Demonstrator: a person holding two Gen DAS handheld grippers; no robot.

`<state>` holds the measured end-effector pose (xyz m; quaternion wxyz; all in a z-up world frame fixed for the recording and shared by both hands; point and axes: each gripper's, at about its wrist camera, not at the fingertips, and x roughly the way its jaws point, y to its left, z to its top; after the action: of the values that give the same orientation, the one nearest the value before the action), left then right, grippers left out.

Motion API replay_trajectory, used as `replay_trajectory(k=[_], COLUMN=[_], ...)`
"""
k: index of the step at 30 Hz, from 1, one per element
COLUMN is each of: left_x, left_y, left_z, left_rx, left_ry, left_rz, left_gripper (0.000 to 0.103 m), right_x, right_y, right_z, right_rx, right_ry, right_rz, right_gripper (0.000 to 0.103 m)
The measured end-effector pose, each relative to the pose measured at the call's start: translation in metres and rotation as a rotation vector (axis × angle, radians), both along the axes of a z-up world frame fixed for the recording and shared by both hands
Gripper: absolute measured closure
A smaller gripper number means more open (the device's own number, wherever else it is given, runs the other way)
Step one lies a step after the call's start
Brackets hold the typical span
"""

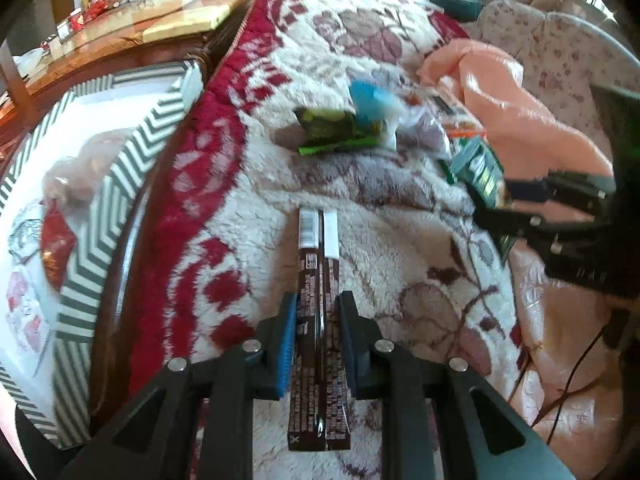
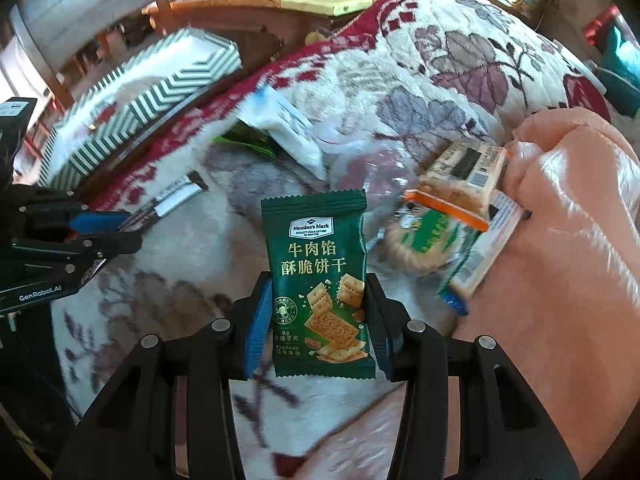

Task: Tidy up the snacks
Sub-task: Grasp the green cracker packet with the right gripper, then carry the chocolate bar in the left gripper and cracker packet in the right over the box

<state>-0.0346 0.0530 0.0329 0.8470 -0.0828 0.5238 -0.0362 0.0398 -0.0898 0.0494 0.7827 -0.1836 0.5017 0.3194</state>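
The left hand-held gripper (image 1: 318, 312) clenches two brown sticks (image 1: 319, 276) above the blanket (image 1: 400, 220). The right hand-held gripper (image 2: 318, 312) grasps a green cracker packet (image 2: 318, 280), near the snack pile (image 2: 440, 208) and striped box (image 2: 132, 100).

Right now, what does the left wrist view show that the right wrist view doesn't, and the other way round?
Only the left wrist view: the inside of the striped box, with a red packet in it, and the left hand-held gripper shut on two brown stick packets.

Only the right wrist view: the printed front of the green cracker packet gripped by the right hand-held gripper, and the cracker packs against the orange bag.

Both: the floral blanket, the striped box, the snack pile, and each other's gripper.
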Motion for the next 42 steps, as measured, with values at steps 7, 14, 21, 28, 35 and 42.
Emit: replay_trajectory(k=[7, 14, 21, 28, 35, 42], left_x=[-0.002, 0.003, 0.006, 0.010, 0.001, -0.002], left_y=[0.010, 0.008, 0.006, 0.006, 0.026, 0.038], left_z=[-0.002, -0.016, -0.017, -0.031, -0.014, 0.014], left_rx=[0.000, 0.044, 0.016, 0.082, 0.043, 0.081], left_ry=[0.029, 0.058, 0.064, 0.067, 0.037, -0.035], left_rz=[0.000, 0.036, 0.033, 0.038, 0.071, 0.105], left_gripper=[0.089, 0.080, 0.025, 0.063, 0.083, 0.083], right_x=[-0.009, -0.018, -0.017, -0.019, -0.022, -0.021], right_y=[0.019, 0.011, 0.007, 0.010, 0.020, 0.036], right_z=[0.002, -0.007, -0.008, -0.007, 0.005, 0.017], right_rx=[0.052, 0.055, 0.077, 0.085, 0.116, 0.135], right_ry=[0.022, 0.049, 0.061, 0.061, 0.043, 0.025], right_rz=[0.004, -0.008, -0.015, -0.006, 0.014, 0.029], right_gripper=[0.060, 0.060, 0.060, 0.060, 0.060, 0.060])
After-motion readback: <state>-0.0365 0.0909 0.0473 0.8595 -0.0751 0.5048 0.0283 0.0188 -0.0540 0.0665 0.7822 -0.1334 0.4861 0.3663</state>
